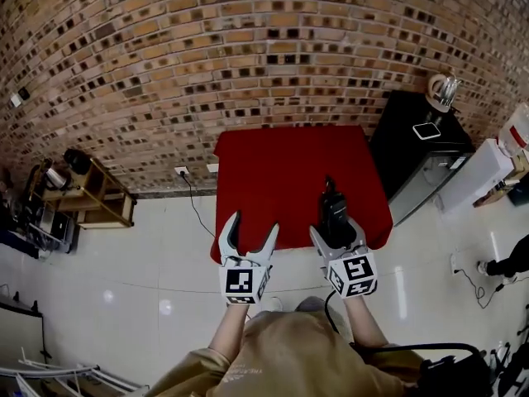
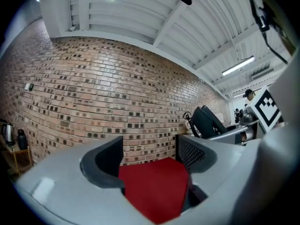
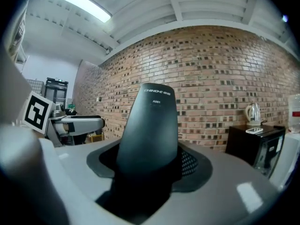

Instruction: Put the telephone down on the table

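Observation:
A black telephone [image 1: 334, 210] stands up out of my right gripper [image 1: 336, 231], which is shut on it above the near right part of the red table [image 1: 273, 164]. In the right gripper view the telephone [image 3: 149, 128] fills the gap between the jaws and rises tall in front of the brick wall. My left gripper [image 1: 248, 234] hangs open and empty over the table's near edge, level with the right one. Its view looks between the spread jaws [image 2: 149, 161] onto the red tabletop [image 2: 154, 189], with the telephone [image 2: 208, 121] seen off to the right.
A brick wall [image 1: 248, 48] backs the table. A black cabinet [image 1: 417, 151] with a kettle [image 1: 443, 91] stands to the right, a wooden shelf [image 1: 87, 193] to the left. A cable [image 1: 195, 203] runs from a wall socket across the white tiled floor.

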`<state>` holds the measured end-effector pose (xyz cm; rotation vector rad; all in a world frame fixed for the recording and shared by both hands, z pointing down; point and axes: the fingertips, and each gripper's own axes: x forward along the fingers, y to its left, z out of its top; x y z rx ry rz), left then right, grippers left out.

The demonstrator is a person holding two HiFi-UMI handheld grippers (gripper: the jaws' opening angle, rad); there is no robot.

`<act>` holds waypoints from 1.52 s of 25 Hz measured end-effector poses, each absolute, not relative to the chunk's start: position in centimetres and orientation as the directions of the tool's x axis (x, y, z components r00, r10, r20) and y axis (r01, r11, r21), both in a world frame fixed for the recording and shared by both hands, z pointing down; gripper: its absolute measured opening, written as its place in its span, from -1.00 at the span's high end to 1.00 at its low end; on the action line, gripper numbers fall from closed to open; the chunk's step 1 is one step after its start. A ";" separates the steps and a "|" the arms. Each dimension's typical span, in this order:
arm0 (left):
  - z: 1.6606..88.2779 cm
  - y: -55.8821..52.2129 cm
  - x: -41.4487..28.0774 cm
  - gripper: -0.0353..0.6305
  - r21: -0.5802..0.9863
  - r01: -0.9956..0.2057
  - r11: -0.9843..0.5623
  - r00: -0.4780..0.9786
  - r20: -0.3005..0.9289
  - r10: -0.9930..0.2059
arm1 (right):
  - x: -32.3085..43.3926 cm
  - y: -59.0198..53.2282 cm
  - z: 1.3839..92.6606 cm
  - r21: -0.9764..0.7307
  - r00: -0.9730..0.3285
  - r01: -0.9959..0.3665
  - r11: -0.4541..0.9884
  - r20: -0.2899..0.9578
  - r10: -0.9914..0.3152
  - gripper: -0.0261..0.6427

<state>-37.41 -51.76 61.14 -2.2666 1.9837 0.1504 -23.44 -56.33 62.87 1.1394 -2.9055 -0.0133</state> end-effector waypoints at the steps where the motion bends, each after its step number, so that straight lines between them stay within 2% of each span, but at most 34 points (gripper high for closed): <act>1: 62.0 -53.0 -38.4 -0.21 -0.020 -0.992 -0.126 0.128 -0.163 -0.978 | -24.4 -57.7 64.0 0.015 -0.733 -0.679 0.734 0.029 -0.679 0.05; 5: 65.7 -59.0 -42.3 -0.21 -0.020 -0.993 -0.118 0.120 -0.194 -0.974 | -28.3 -63.8 68.8 0.019 -0.742 -0.667 0.745 0.070 -0.667 0.04; 9: 68.3 -63.7 -45.4 -0.21 -0.020 -0.995 -0.093 0.095 -0.139 -0.986 | -32.2 -69.1 72.0 0.031 -0.766 -0.636 0.771 0.094 -0.635 0.04; 12: 69.5 -67.8 -48.0 -0.21 -0.054 -0.996 -0.078 0.087 -0.190 -0.978 | -35.4 -72.7 76.3 0.036 -0.790 -0.598 0.801 0.142 -0.596 0.04; 15: 70.1 -71.8 -49.6 -0.21 -0.057 -0.997 -0.048 0.058 -0.194 -0.979 | -38.5 -76.5 81.9 0.035 -0.823 -0.528 0.849 0.225 -0.521 0.04; 21: 73.6 -77.2 -54.0 -0.21 -0.006 -0.995 0.097 -0.095 -0.168 -0.981 | -46.4 -82.9 95.7 0.000 -0.849 -0.339 0.941 0.430 -0.306 0.04; 24: 75.7 -77.8 -55.9 -0.21 0.014 -0.985 0.170 -0.170 -0.108 -0.979 | -50.6 -86.0 101.8 -0.006 -0.817 -0.280 0.960 0.527 -0.235 0.04; 27: 78.2 -76.8 -57.3 -0.21 0.044 -0.975 0.218 -0.216 0.037 -0.976 | -54.3 -87.6 105.8 0.021 -0.764 -0.211 0.977 0.620 -0.178 0.04; 31: 80.0 -77.2 -59.6 -0.21 0.005 -0.970 0.244 -0.244 -0.012 -0.970 | -59.2 -89.0 111.0 0.119 -0.686 -0.075 0.990 0.714 -0.138 0.04; 33: 80.5 -77.0 -60.0 -0.21 0.008 -0.969 0.248 -0.248 0.025 -0.969 | -61.4 -89.1 113.3 0.180 -0.648 0.024 0.983 0.752 -0.122 0.04; 38: 80.9 -75.9 -61.2 -0.21 -0.017 -0.965 0.262 -0.262 -0.019 -0.965 | -64.1 -86.9 118.0 0.215 -0.532 0.237 0.947 0.844 -0.059 0.03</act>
